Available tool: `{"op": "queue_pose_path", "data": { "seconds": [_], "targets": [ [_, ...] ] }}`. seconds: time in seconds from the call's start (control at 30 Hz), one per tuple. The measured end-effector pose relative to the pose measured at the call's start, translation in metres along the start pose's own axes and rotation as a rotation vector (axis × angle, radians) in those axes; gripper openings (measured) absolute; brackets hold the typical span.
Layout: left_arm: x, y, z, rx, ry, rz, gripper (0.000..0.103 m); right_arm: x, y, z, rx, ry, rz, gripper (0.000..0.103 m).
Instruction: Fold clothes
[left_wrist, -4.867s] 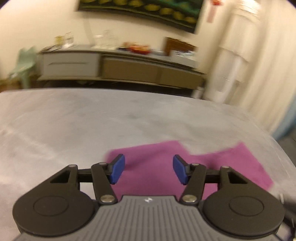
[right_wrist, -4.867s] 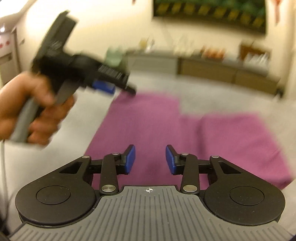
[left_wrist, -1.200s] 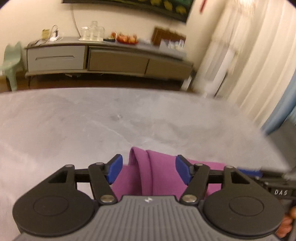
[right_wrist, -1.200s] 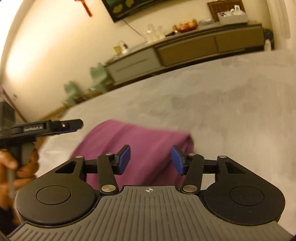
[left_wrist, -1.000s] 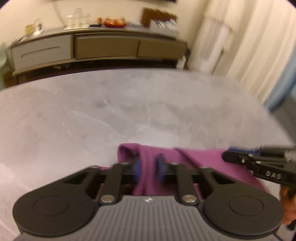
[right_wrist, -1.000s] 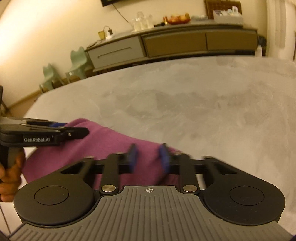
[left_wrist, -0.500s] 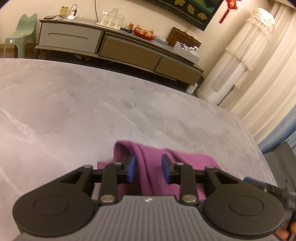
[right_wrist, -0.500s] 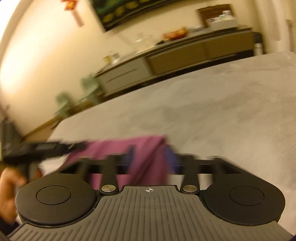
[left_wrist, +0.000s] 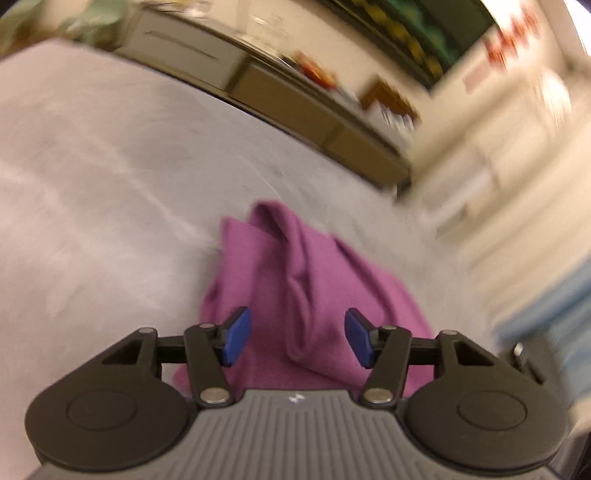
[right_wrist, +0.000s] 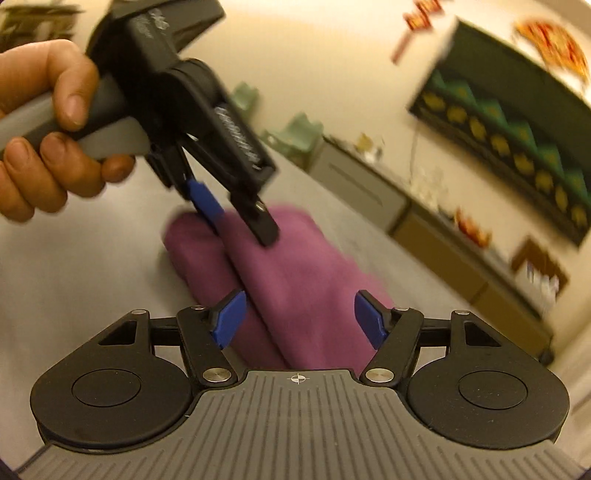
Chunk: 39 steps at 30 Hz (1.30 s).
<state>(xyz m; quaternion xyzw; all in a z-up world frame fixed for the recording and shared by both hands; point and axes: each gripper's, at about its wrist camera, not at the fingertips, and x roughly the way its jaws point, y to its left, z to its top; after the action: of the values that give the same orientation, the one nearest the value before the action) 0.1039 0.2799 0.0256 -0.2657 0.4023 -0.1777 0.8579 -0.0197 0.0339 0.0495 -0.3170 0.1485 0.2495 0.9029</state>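
A purple garment (left_wrist: 306, 284) lies folded into a narrow bundle on the grey table (left_wrist: 92, 177), with a raised crease along its middle. My left gripper (left_wrist: 297, 341) hovers just over its near end, open, nothing between the blue pads. In the right wrist view the same purple garment (right_wrist: 295, 280) stretches away from my right gripper (right_wrist: 299, 319), which is open and empty above it. The left gripper (right_wrist: 236, 218) shows there too, held by a hand (right_wrist: 48, 133), its tips lifted over the bundle's far end.
A long sideboard (left_wrist: 280, 92) with glasses and a fruit bowl stands against the far wall under a dark picture (right_wrist: 517, 125). Pale green chairs (right_wrist: 295, 133) stand beside it. White curtains (left_wrist: 517, 155) hang at the right. The table (right_wrist: 92, 258) spreads bare around the garment.
Both grippers were shut on the garment half a second ago and have now opened and let go. Both have lifted and drawn back, leaving the folded bundle on the table.
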Motion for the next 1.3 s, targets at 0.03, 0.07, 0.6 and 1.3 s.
{"op": "queue_pose_path", "data": {
  "seconds": [0.03,0.07,0.6,1.3],
  "targets": [
    [0.000,0.008,0.000,-0.044,-0.001,-0.016,0.057,0.004,0.008,0.009,-0.037,-0.006,-0.003,0.069],
    [0.000,0.016,0.000,-0.088,-0.002,-0.031,0.057,0.014,0.017,0.016,-0.080,0.008,-0.009,0.068],
    [0.026,0.034,-0.003,-0.170,0.004,0.023,0.049,0.008,0.096,-0.012,-0.356,0.039,0.010,0.009],
    [0.084,-0.030,0.041,0.331,0.162,0.055,0.056,0.054,-0.113,-0.087,0.966,0.275,0.040,0.051]
  ]
}}
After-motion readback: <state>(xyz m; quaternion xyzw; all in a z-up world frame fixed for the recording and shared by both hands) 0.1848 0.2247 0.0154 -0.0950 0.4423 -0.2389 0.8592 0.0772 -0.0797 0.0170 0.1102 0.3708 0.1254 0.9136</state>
